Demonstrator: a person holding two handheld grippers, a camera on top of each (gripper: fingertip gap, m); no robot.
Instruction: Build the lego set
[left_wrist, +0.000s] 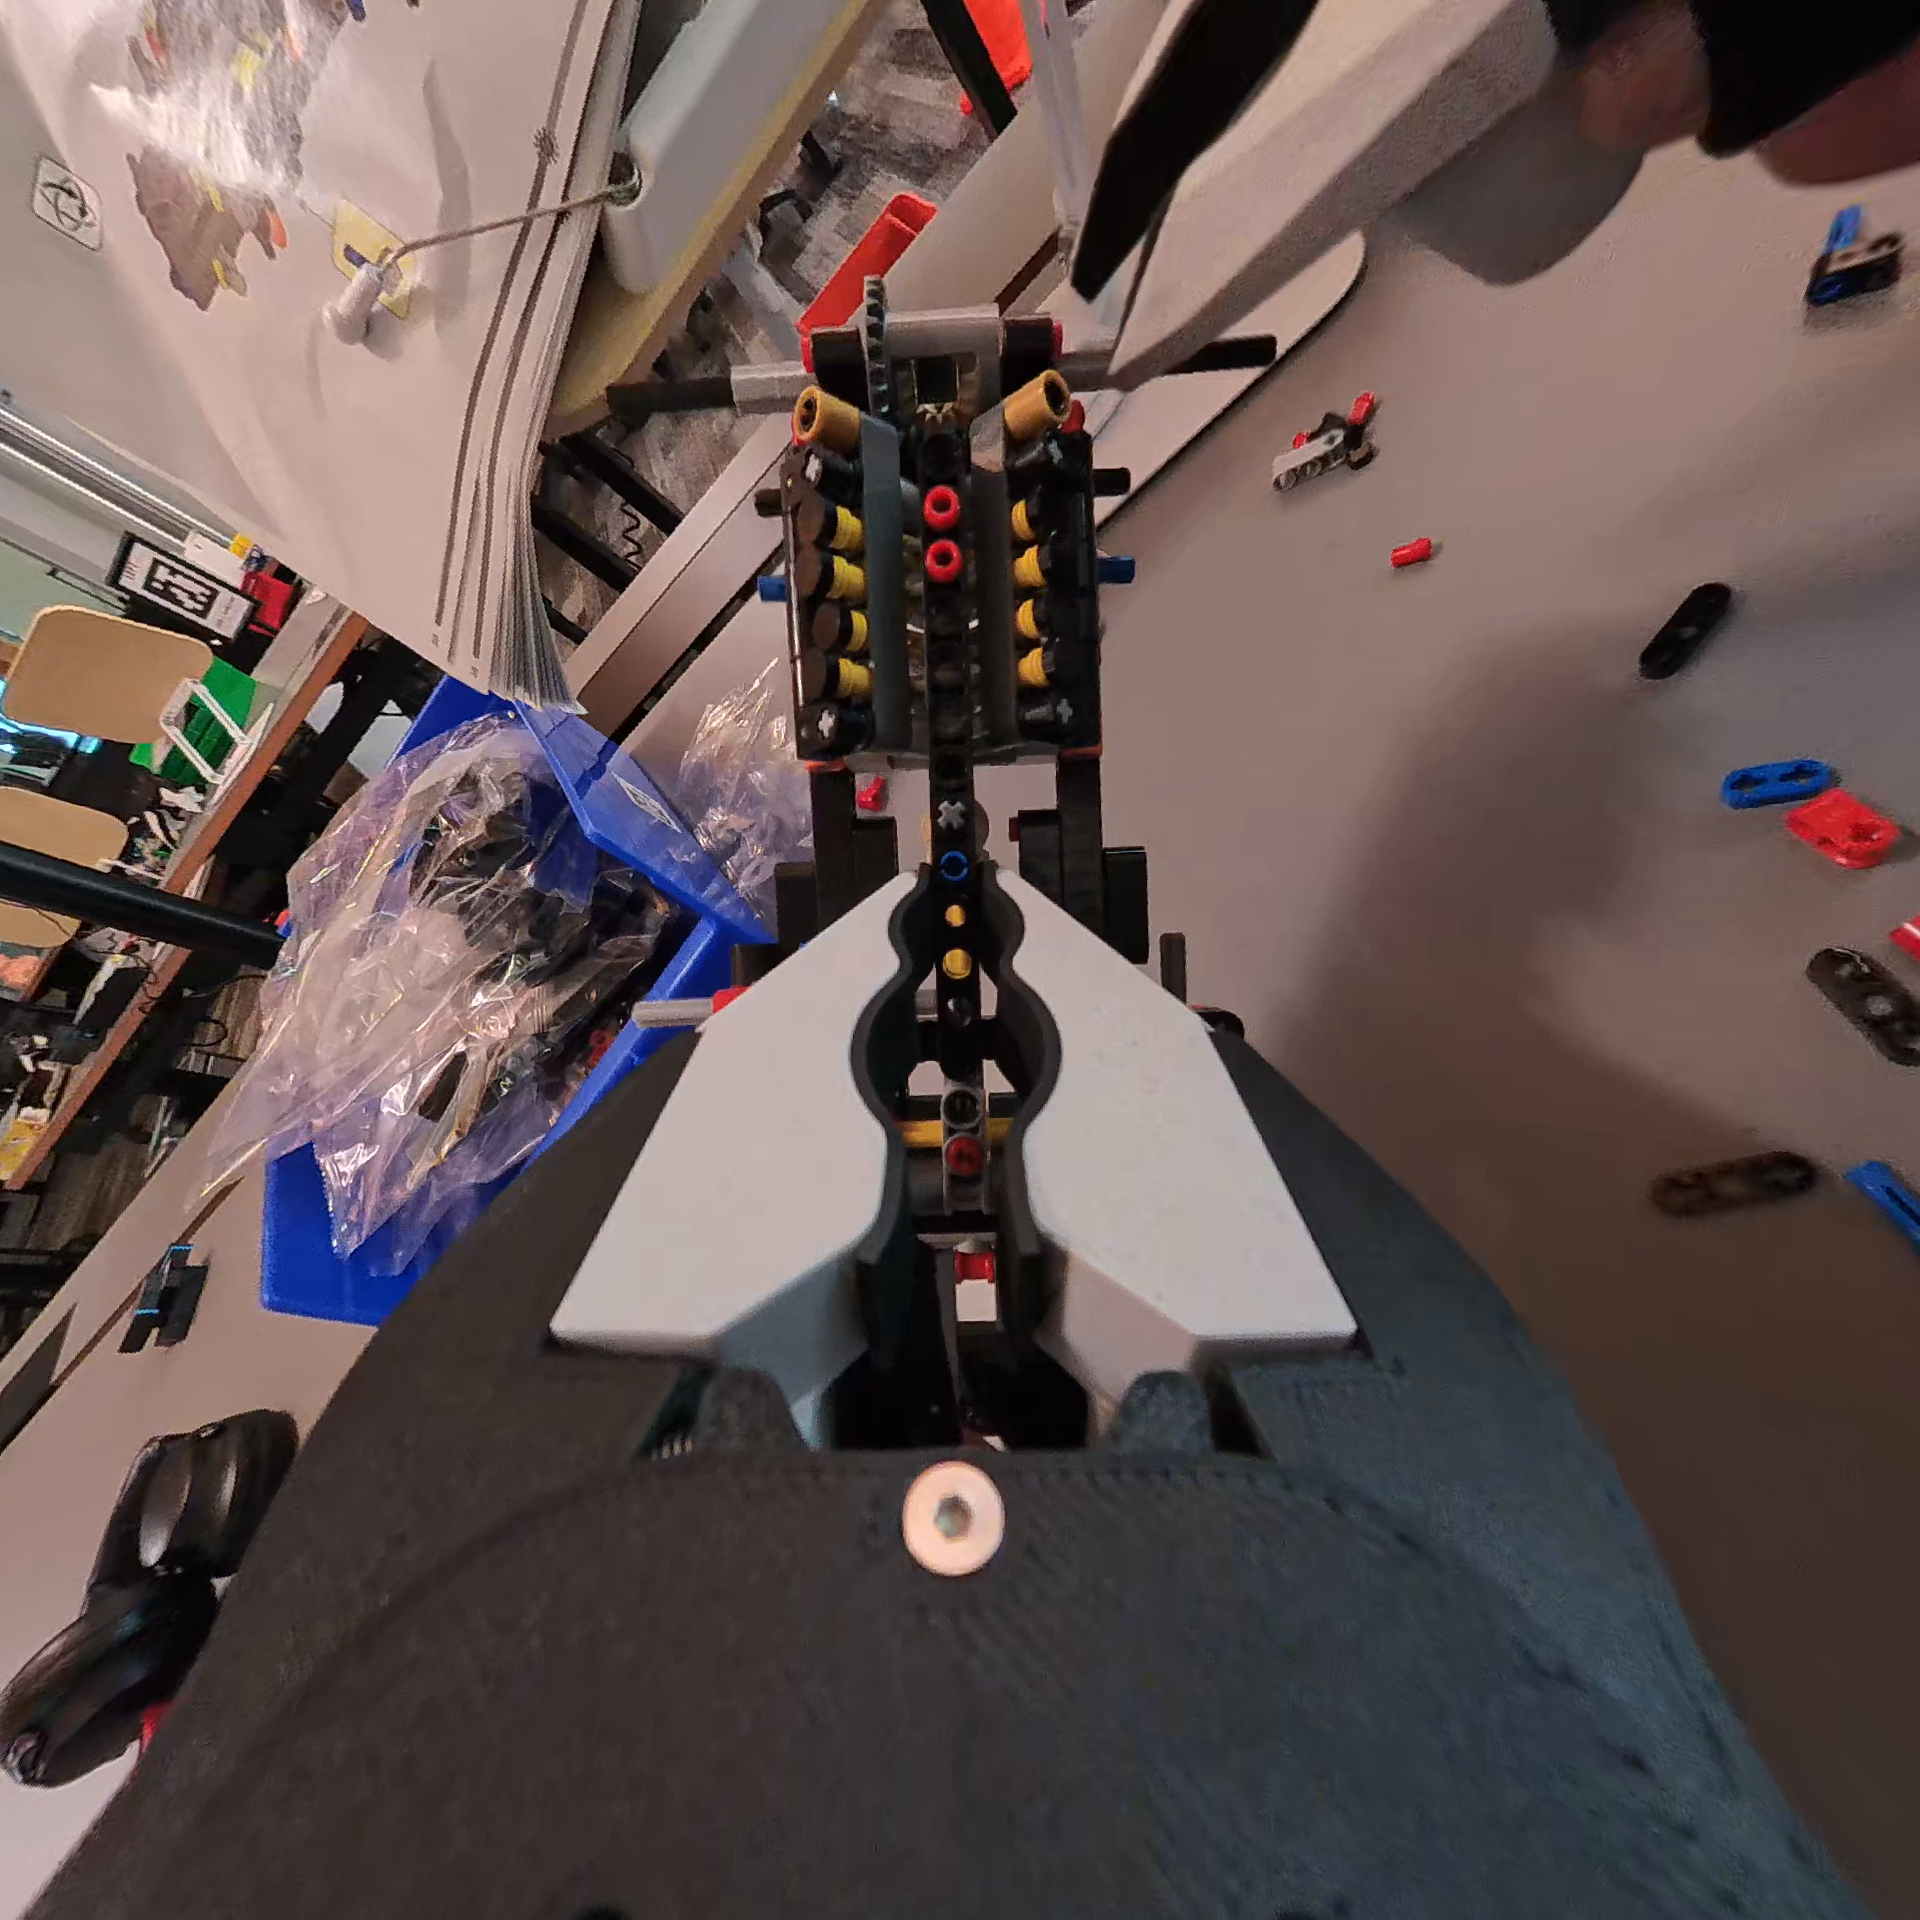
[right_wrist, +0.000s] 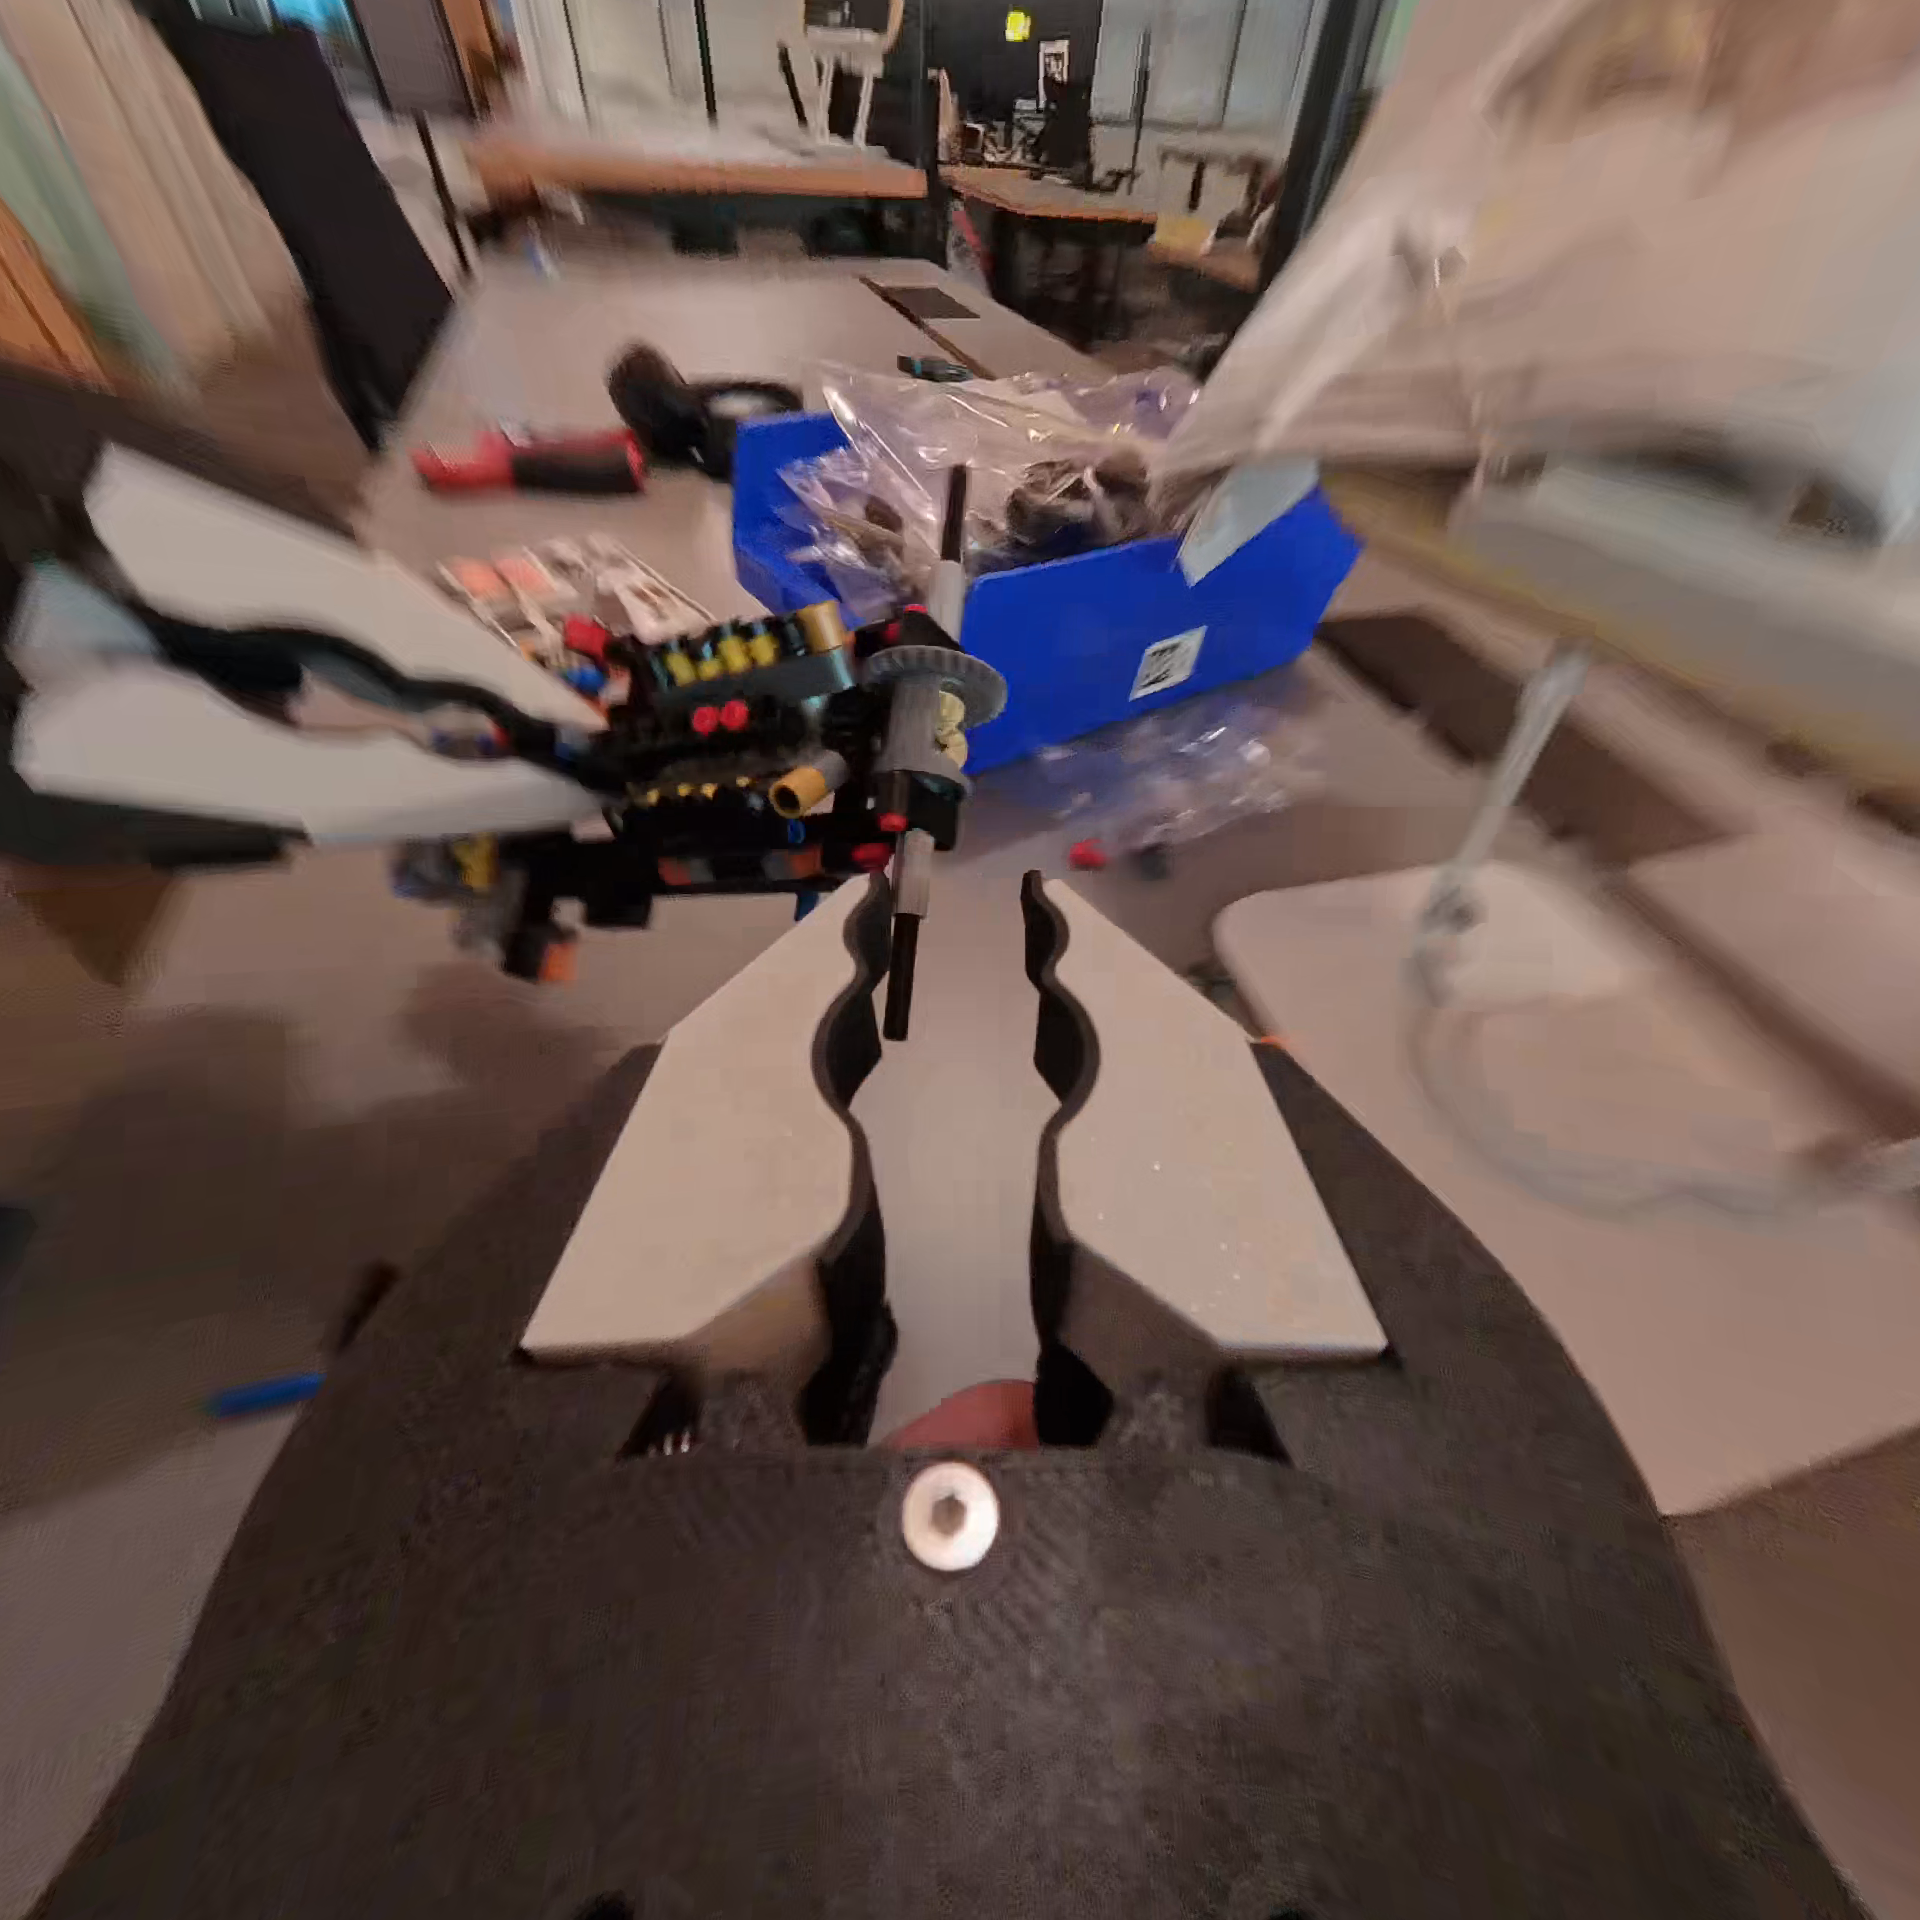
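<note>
The lego assembly (left_wrist: 940, 582) is a black frame with an engine block, yellow pistons, red pins and a grey gear at its far end. My left gripper (left_wrist: 954, 878) is shut on the assembly's central black beam and holds it above the table. In the right wrist view the assembly (right_wrist: 727, 727) hangs at left centre from the left gripper (right_wrist: 592, 748). My right gripper (right_wrist: 956, 894) is open just below the assembly's gear end. A black axle (right_wrist: 899, 966) sticking out of the assembly lies between its jaws, near the left finger, unclamped.
A blue bin (left_wrist: 312, 1247) with clear plastic bags of parts stands to the left; it also shows in the right wrist view (right_wrist: 1091, 623). An instruction booklet (left_wrist: 312, 260) hangs on a white stand with a flat base (right_wrist: 1558, 1039). Loose blue (left_wrist: 1777, 784), red (left_wrist: 1844, 826) and black (left_wrist: 1683, 629) pieces lie on the table.
</note>
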